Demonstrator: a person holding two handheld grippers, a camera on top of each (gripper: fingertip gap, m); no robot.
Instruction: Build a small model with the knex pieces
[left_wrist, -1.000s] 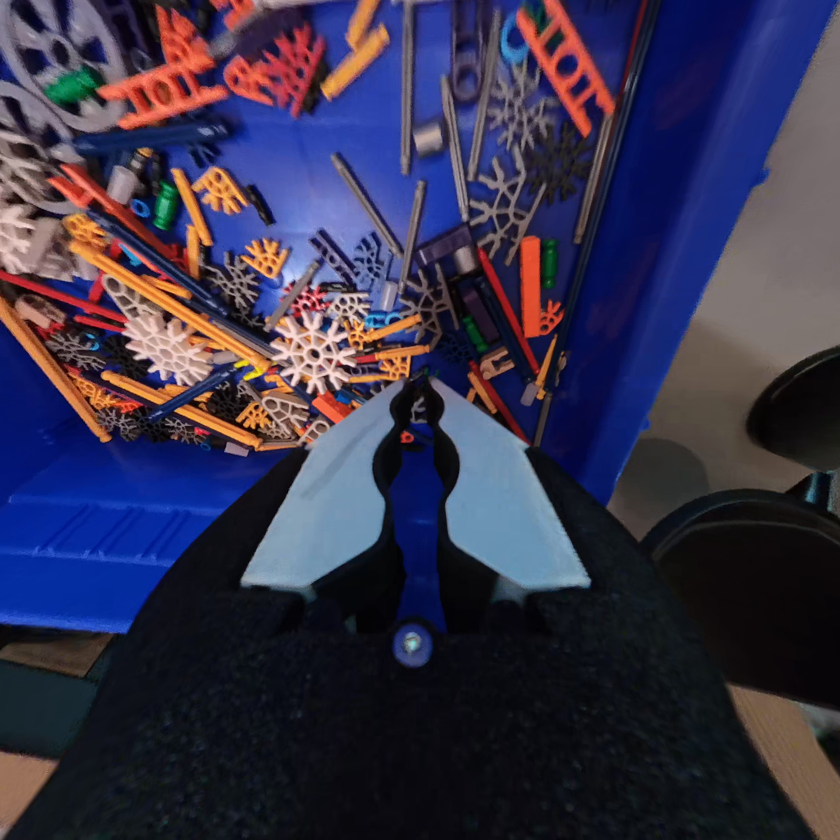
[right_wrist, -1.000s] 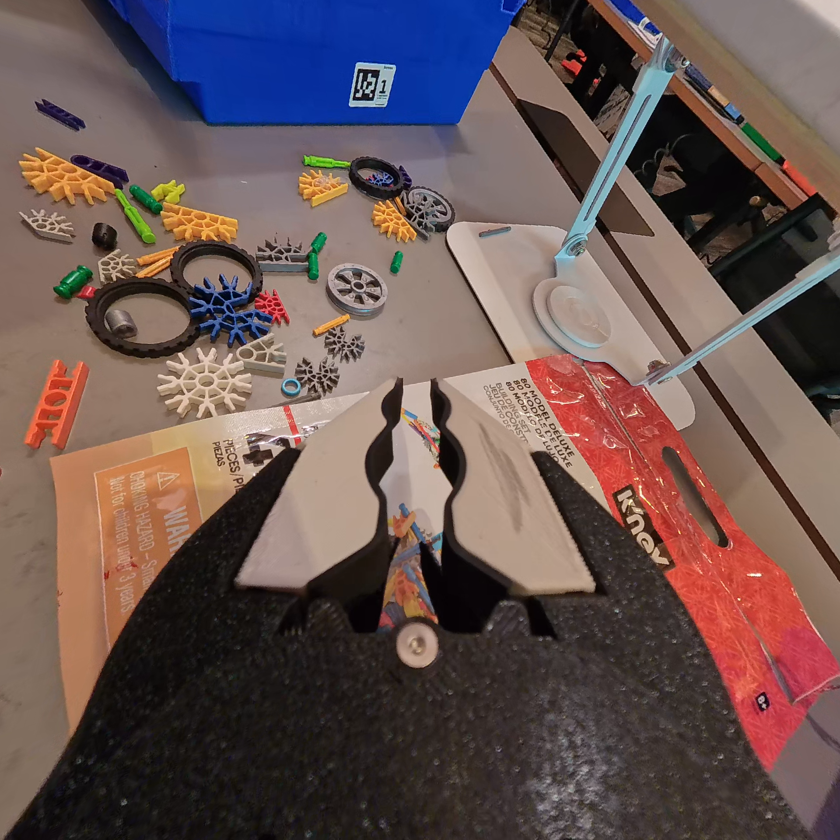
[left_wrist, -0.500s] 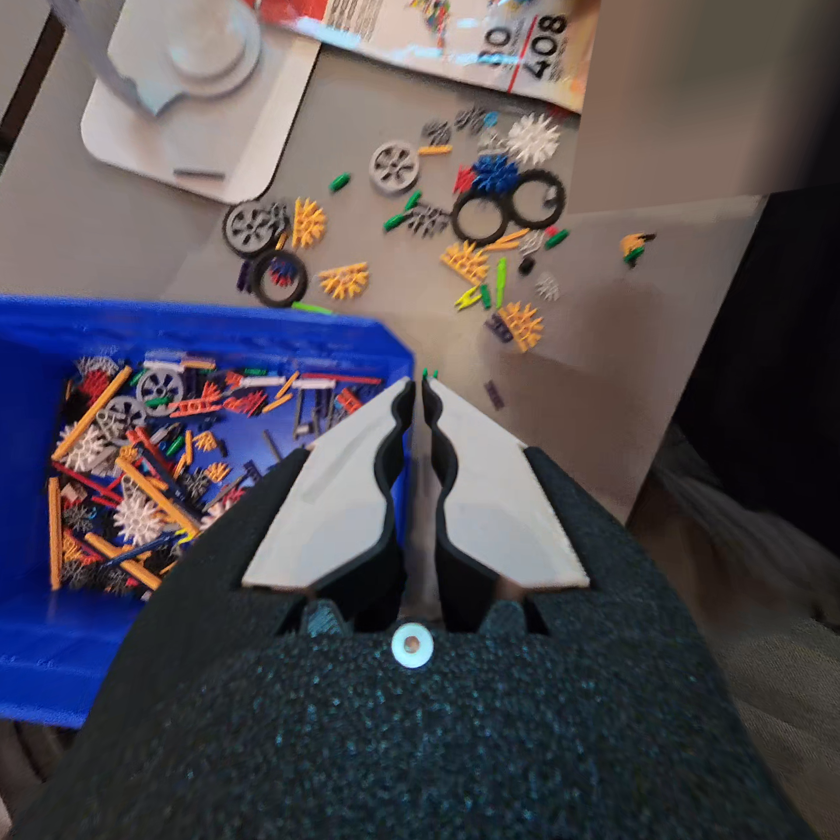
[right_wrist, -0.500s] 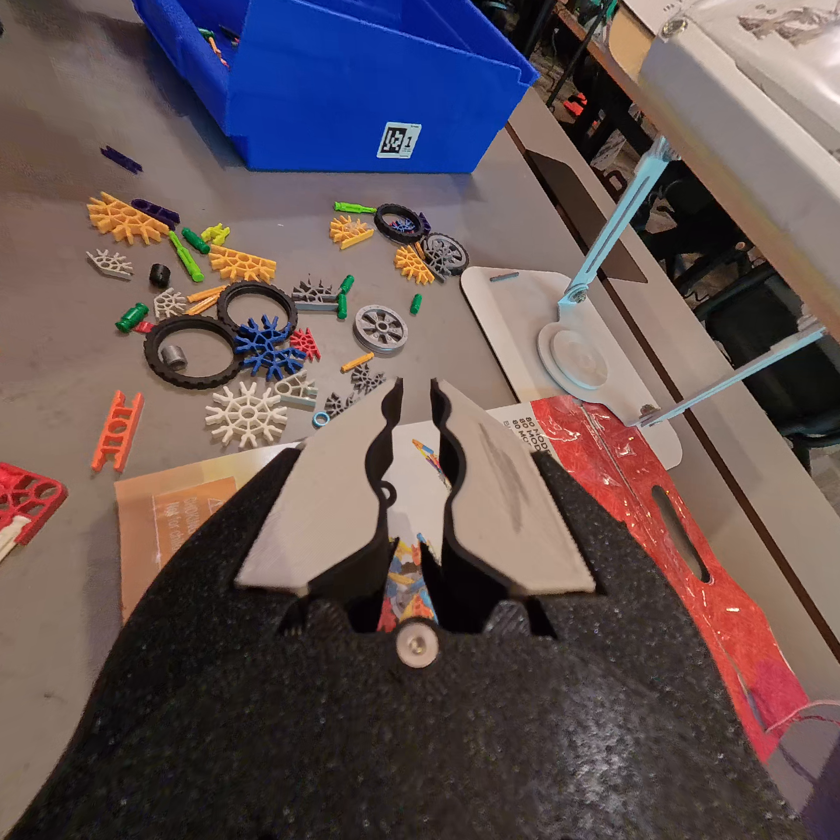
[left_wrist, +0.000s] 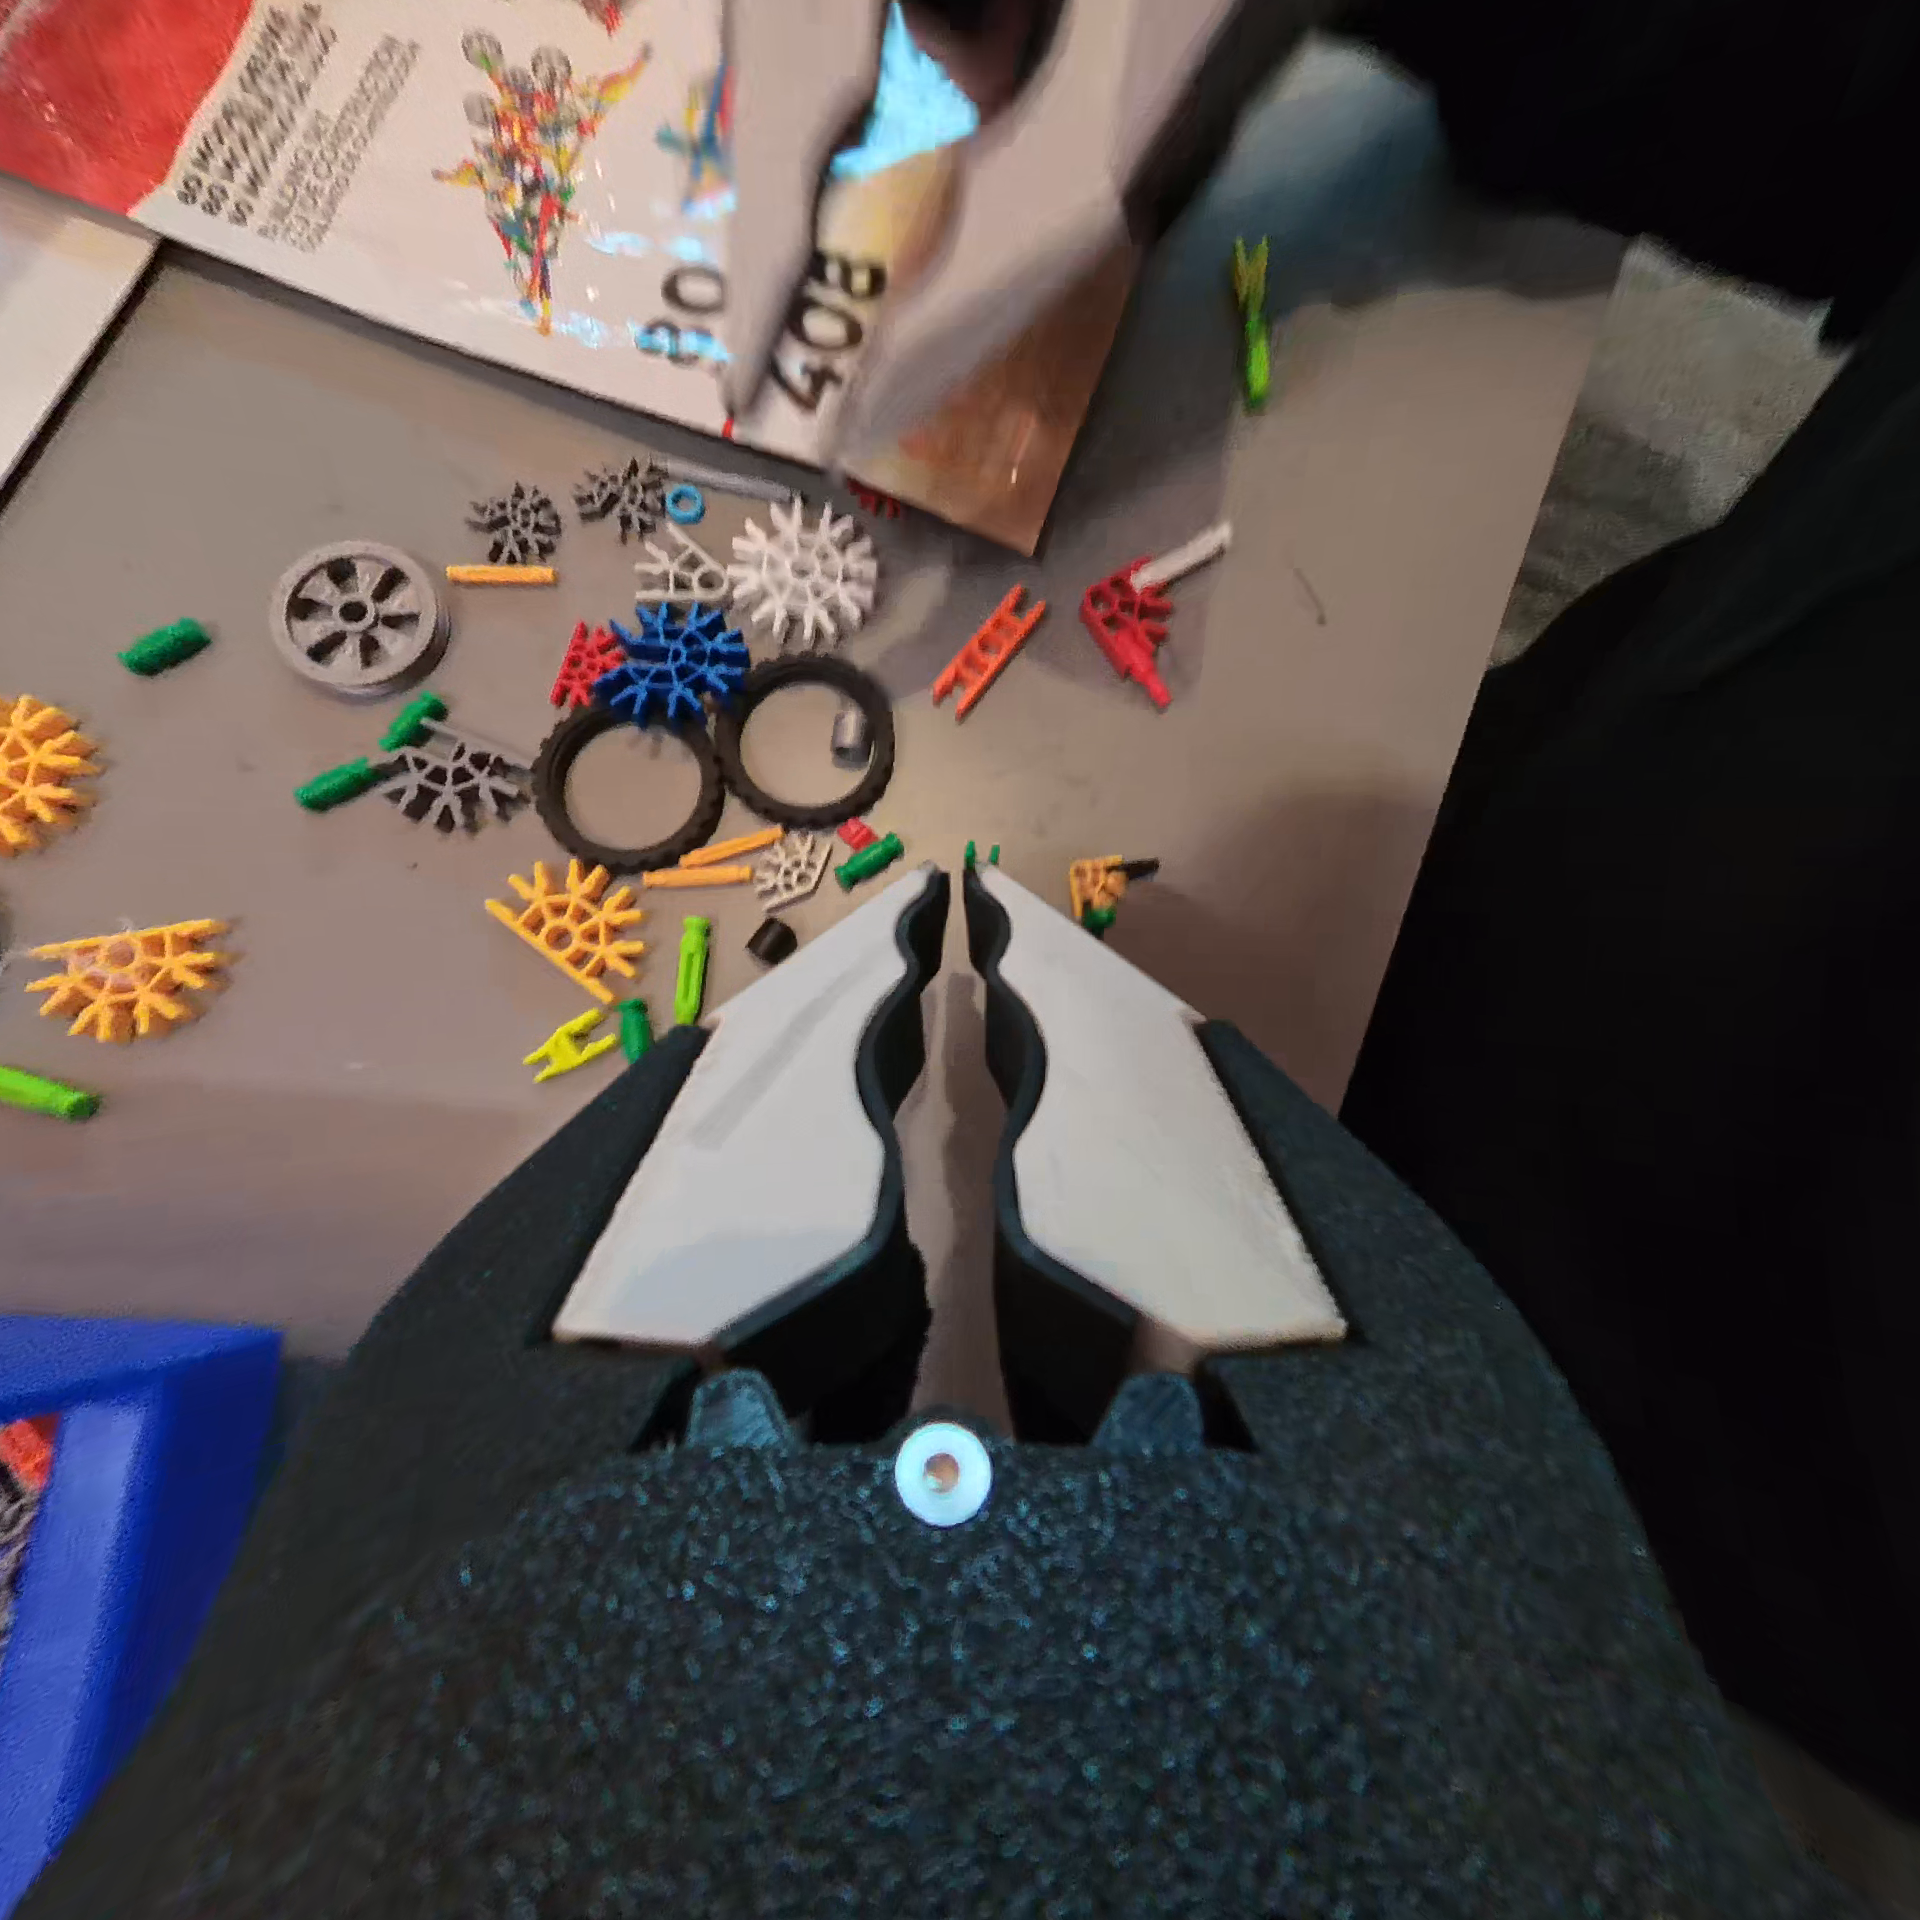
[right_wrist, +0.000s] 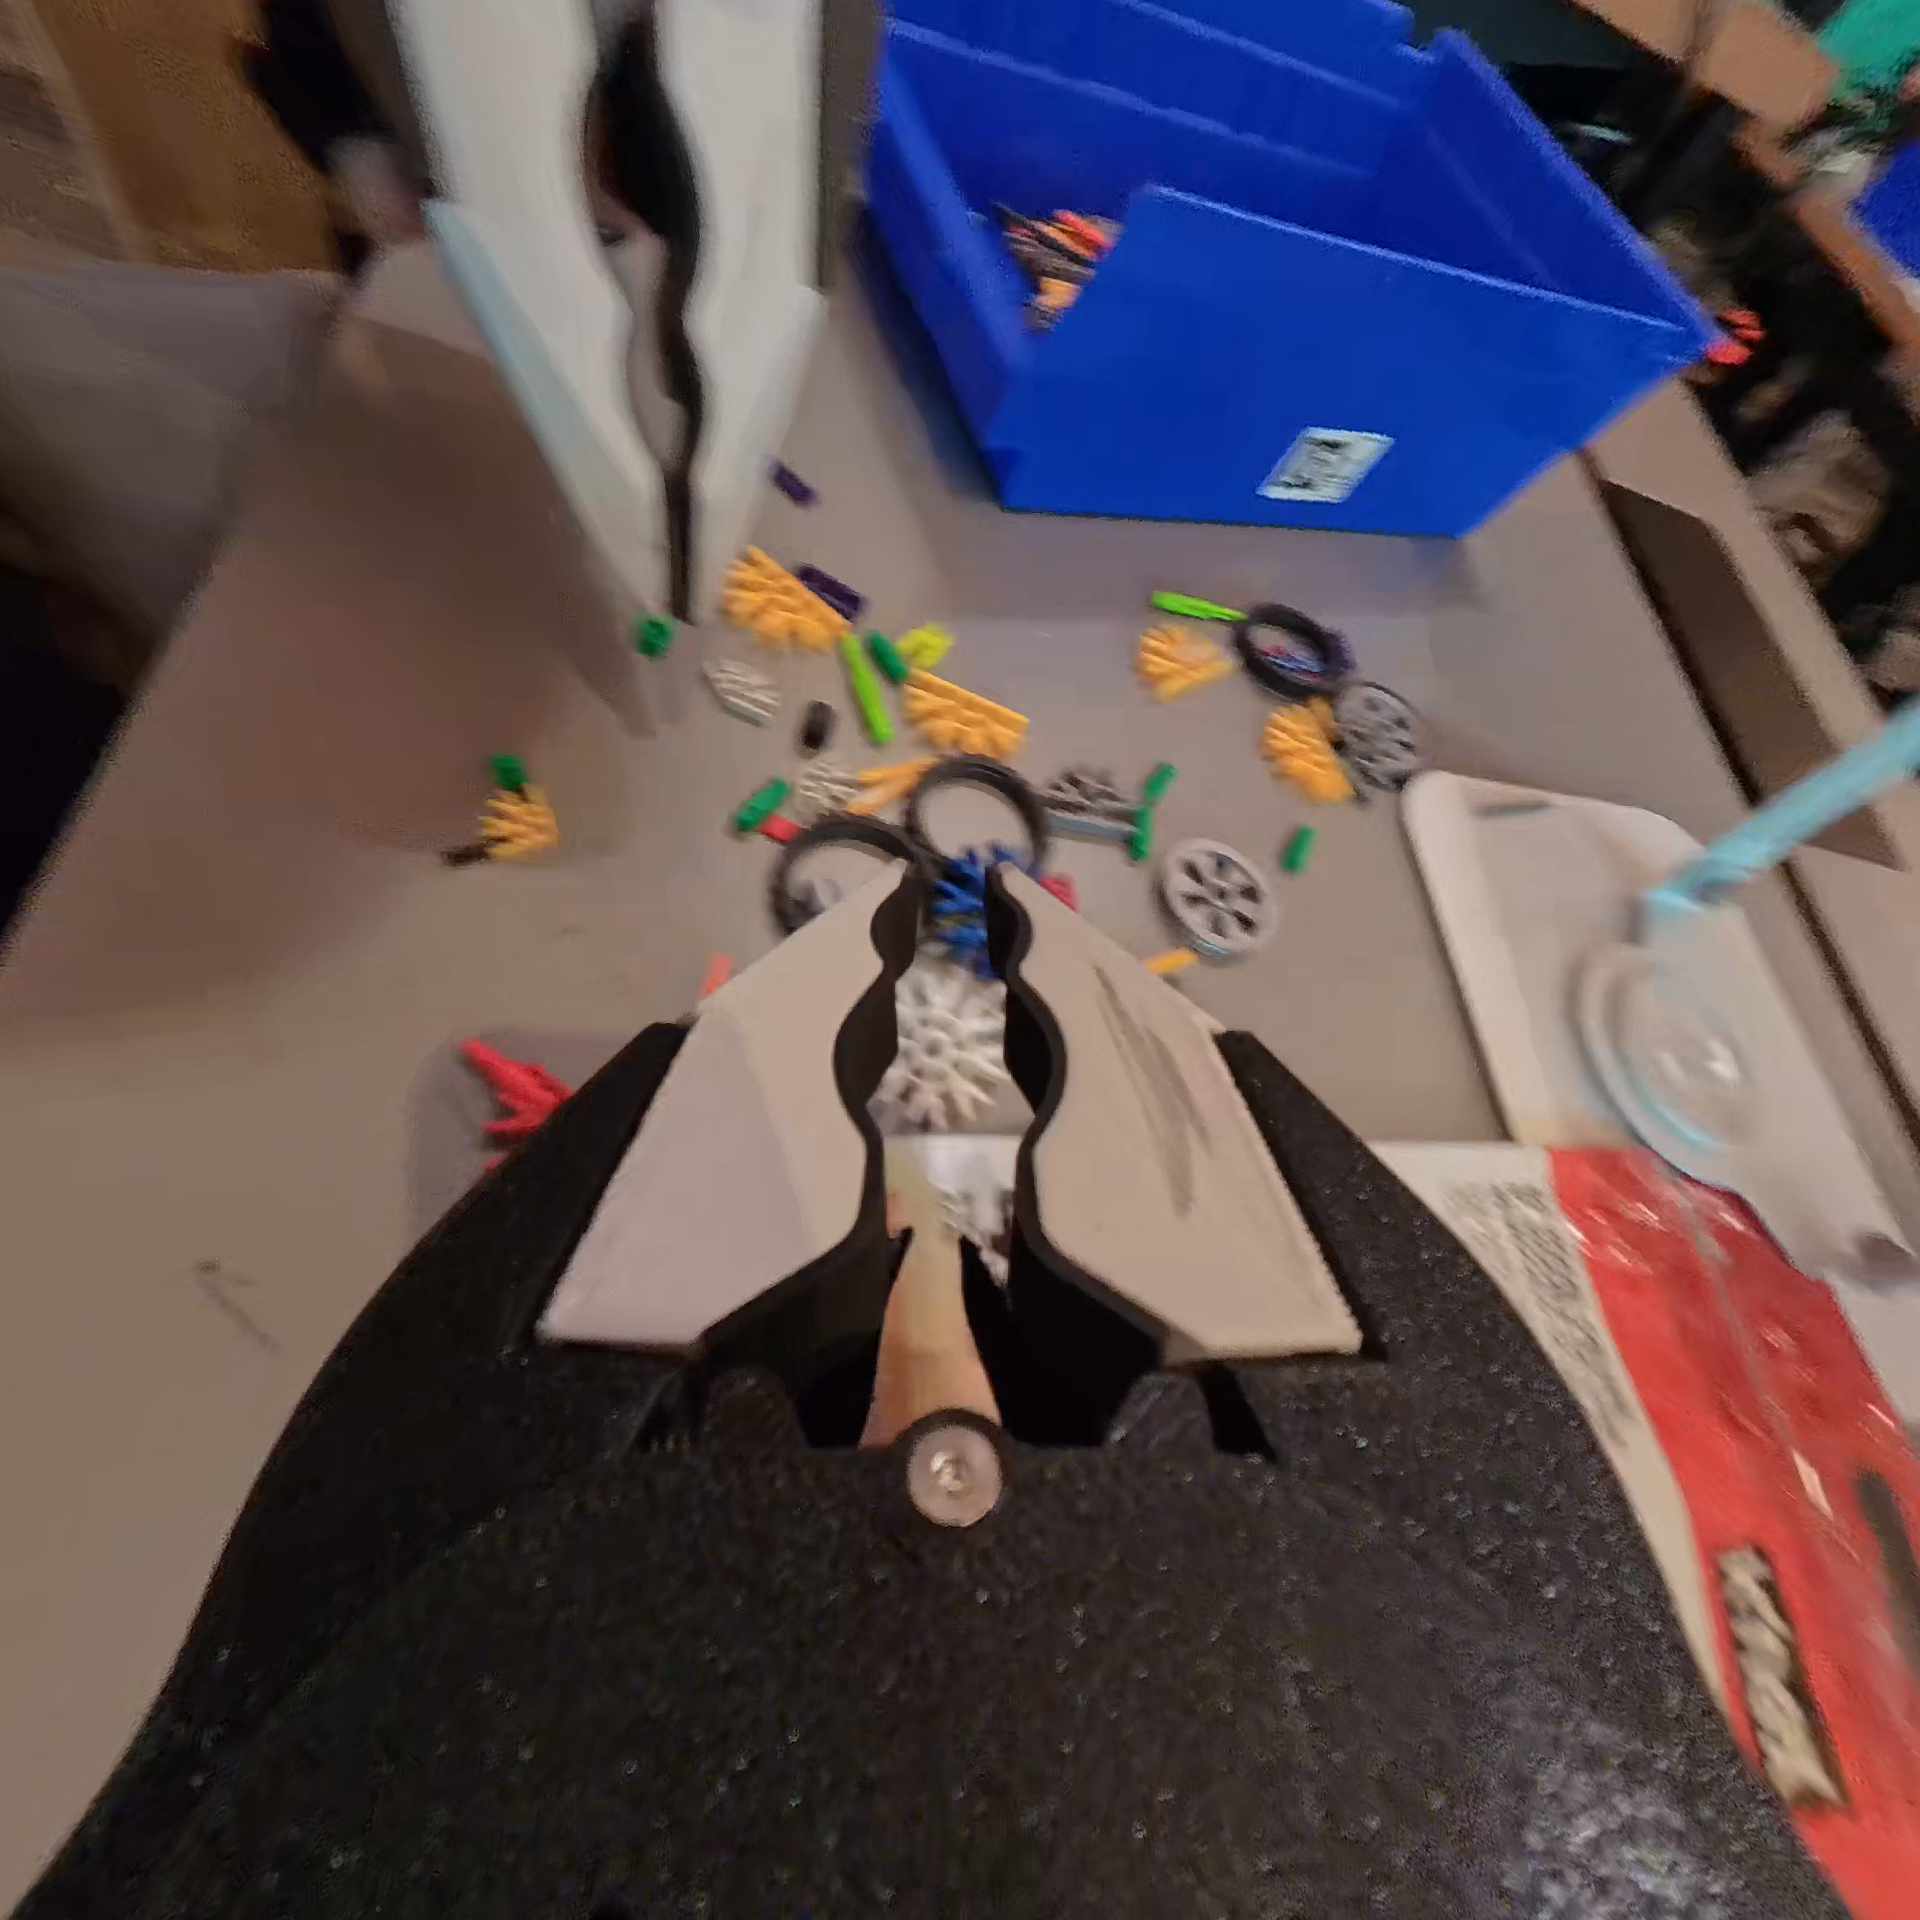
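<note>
The left gripper (left_wrist: 956, 883) hangs over the grey table (left_wrist: 312, 1143), its jaws all but closed and nipping a tiny green peg (left_wrist: 981, 854) by their very tips. Only a sliver of the peg shows, above the bare table near a small yellow fan piece (left_wrist: 1101, 883). The right gripper (right_wrist: 956, 883) is opposite, jaws slightly apart and empty, over a blue star (right_wrist: 961, 904) and a white star (right_wrist: 940, 1049) beside 2 black tyres (left_wrist: 805, 743). To my eye that hold is thin, and a small jolt or twist could flick the peg into the loose parts, where other green pegs would hide it. The 2 grippers also face each other closely enough to knock together. The blue bin (right_wrist: 1299, 343) sits beyond the scatter.
</note>
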